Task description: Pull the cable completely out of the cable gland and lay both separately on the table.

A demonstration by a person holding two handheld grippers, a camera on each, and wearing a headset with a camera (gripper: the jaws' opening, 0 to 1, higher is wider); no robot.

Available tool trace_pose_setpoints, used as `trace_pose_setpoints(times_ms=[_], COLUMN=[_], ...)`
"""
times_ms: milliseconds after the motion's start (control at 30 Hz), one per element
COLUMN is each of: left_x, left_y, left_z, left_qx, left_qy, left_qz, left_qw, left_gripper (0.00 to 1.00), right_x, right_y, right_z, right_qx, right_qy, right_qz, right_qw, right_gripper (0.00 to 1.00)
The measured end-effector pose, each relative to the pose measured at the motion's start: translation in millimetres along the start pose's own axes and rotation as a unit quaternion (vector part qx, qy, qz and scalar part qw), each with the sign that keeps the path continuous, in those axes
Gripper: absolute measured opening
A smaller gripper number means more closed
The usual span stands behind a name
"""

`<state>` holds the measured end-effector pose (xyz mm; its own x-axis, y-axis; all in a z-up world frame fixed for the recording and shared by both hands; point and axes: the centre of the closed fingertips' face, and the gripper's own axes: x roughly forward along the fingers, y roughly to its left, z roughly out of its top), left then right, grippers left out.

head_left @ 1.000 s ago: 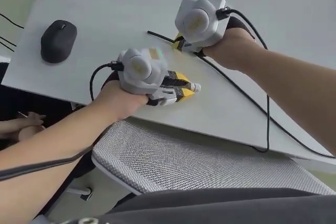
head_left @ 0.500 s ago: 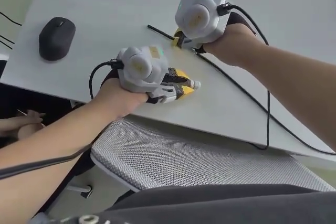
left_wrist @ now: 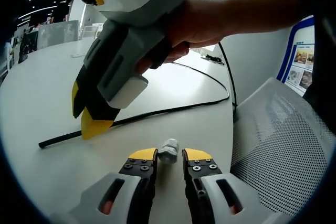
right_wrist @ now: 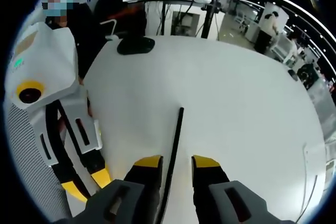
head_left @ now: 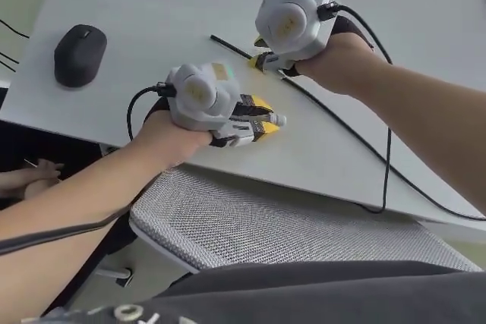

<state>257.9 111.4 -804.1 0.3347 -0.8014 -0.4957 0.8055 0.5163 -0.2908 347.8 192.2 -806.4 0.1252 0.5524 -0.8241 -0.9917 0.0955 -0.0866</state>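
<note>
In the head view my left gripper (head_left: pixel 262 121) is near the table's front edge, shut on a small pale grey cable gland (head_left: pixel 279 121) that sticks out past its yellow tips. The left gripper view has the gland (left_wrist: pixel 169 150) pinched between the jaws, apart from the black cable (left_wrist: pixel 157 113) lying on the table beyond it. My right gripper (head_left: pixel 262 61) hovers over the cable (head_left: pixel 228 45) near its free end. In the right gripper view the cable (right_wrist: pixel 176 129) runs between slightly parted jaws, with white table visible beside it.
A black mouse (head_left: pixel 75 55) rests at the table's (head_left: pixel 152 5) left; it also sits far back in the right gripper view (right_wrist: pixel 135 45). The cable trails right and off the front edge (head_left: pixel 383 180). A mesh chair seat (head_left: pixel 288 233) lies below the edge.
The view has shifted a little. Both grippers, the gland and the cable stay in nearly the same places.
</note>
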Motion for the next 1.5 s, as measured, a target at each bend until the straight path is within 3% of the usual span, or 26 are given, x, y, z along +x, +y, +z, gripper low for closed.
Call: trace_pose_setpoints(times_ms=[500, 633, 733, 967, 1133, 1300, 1333, 1367, 1467, 1500], left_x=[-11.7, -15.5, -20.3, -32.8, -44.1, -54.5, -56.0, -57.8, -63.4, -65.5], left_y=[-1.5, -3.0, -1.1, -7.3, -14.9, -17.7, -18.3, -17.8, -20.3, -20.6], left_z=[8.4, 13.2, 17.4, 27.4, 41.9, 52.1, 53.4, 53.9, 57.9, 59.3], left_qx=[-0.003, 0.000, -0.001, -0.003, -0.009, -0.022, -0.023, -0.022, -0.025, -0.026], left_qy=[-0.008, -0.009, -0.010, -0.019, -0.033, -0.046, -0.047, -0.048, -0.052, -0.053], left_qz=[0.013, 0.021, 0.036, 0.042, 0.045, 0.050, 0.052, 0.053, 0.058, 0.061], left_qw=[0.9999, 0.9997, 0.9993, 0.9990, 0.9984, 0.9974, 0.9973, 0.9972, 0.9967, 0.9964], left_gripper=[0.32, 0.36, 0.46, 0.47, 0.53, 0.58, 0.59, 0.59, 0.62, 0.64], right_x=[-55.7, -75.4, -92.8, -127.1, -155.4, -174.9, -178.8, -184.6, -197.2, -203.0], right_y=[-6.2, -5.2, -5.5, -0.4, 1.9, 8.7, 9.3, 11.5, 15.3, 17.6], right_z=[-10.3, -15.7, -15.9, -21.1, -24.2, -39.8, -43.0, -45.5, -53.9, -57.2], right_qx=[0.017, 0.040, 0.053, 0.072, 0.119, 0.143, 0.153, 0.177, 0.198, 0.221], right_qy=[-0.026, -0.039, -0.056, -0.083, -0.121, -0.131, -0.136, -0.150, -0.165, -0.179], right_qz=[-0.035, -0.044, -0.054, -0.067, -0.078, -0.087, -0.091, -0.092, -0.097, -0.096], right_qw=[0.9989, 0.9975, 0.9955, 0.9917, 0.9823, 0.9771, 0.9746, 0.9684, 0.9612, 0.9539], right_gripper=[0.28, 0.28, 0.29, 0.34, 0.38, 0.44, 0.46, 0.47, 0.52, 0.54])
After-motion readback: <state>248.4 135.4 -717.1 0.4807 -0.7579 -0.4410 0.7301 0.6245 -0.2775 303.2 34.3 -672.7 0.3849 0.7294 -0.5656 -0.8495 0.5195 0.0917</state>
